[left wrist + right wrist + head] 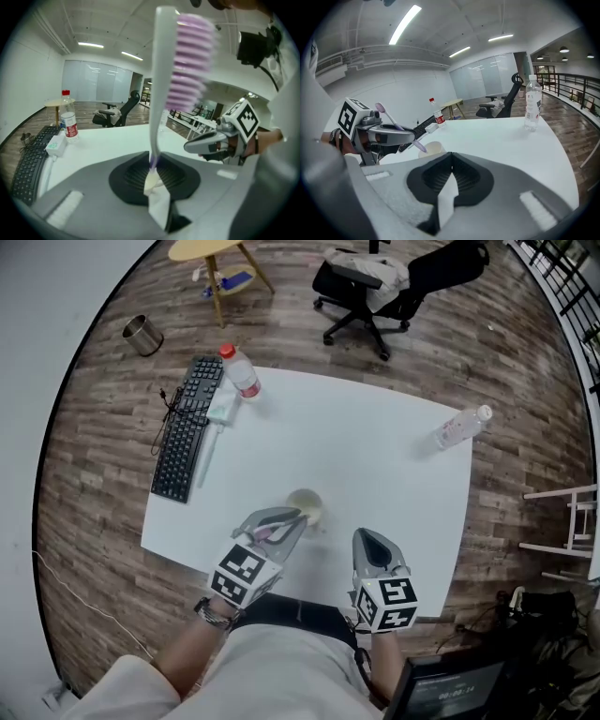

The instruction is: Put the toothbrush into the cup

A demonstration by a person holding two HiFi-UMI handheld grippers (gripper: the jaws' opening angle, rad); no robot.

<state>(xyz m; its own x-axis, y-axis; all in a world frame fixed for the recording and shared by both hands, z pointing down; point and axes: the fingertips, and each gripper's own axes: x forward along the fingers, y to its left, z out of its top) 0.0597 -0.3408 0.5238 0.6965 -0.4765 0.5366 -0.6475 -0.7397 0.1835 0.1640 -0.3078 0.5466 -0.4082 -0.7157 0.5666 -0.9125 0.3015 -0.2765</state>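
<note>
The toothbrush (161, 93) is sitting clenched in the left tongs (154, 176), which are squeezing its white handle while the purple bristles are sticking up past them. In the right gripper view the toothbrush (396, 124) is slanting through the left tongs (401, 136), its lower purple tip pointing at the rim of the cup (433, 149); whether the two are touching is unclear. The cup (305, 505) is standing on the white table (375, 456) just beyond the left tongs (291, 519). The right tongs (451, 166) are pressing together on nothing, hovering beside them over the table's near edge (367, 538). Farther out, a keyboard (187, 427) and a red-capped bottle (242, 371) are lying along the left side, and a clear bottle (462, 426) is standing near the right corner.
</note>
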